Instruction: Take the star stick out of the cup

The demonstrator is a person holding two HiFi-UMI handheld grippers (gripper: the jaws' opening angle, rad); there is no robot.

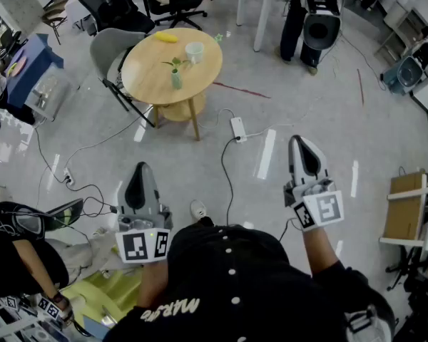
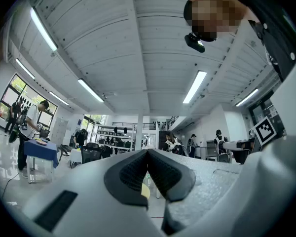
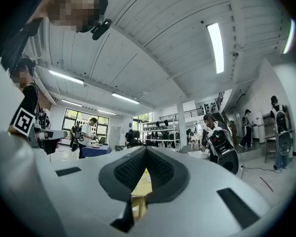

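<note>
distance is the main fact here: the round wooden surface (image 1: 153, 84) stands well apart from the person, across open floor, so nothing is within reach yet. the left hand-held gripper (image 1: 140, 169) and the right hand-held gripper (image 1: 302, 142) are held out in front of the body. each has its jaws together with nothing between them, as both gripper views show, which suits an approach rather than a grasp.

near the middle of the surface stands a slim cup (image 1: 176, 80). what is probably the star stick (image 1: 172, 64) rises from it as a green stem, too small to be sure of. a wider white cup (image 1: 194, 50) sits just beside it on the far side, and a yellow item (image 1: 166, 38) lies near the far rim.

the slim cup is set back from the near edge, so a lift straight up looks the cleanest way out. a grey chair (image 1: 108, 52) crowds the surface's left side, while the near and right sides look open. a power strip (image 1: 238, 128) and loose cables (image 1: 227, 177) lie on the floor between the person and the surface and could catch a foot.
</note>
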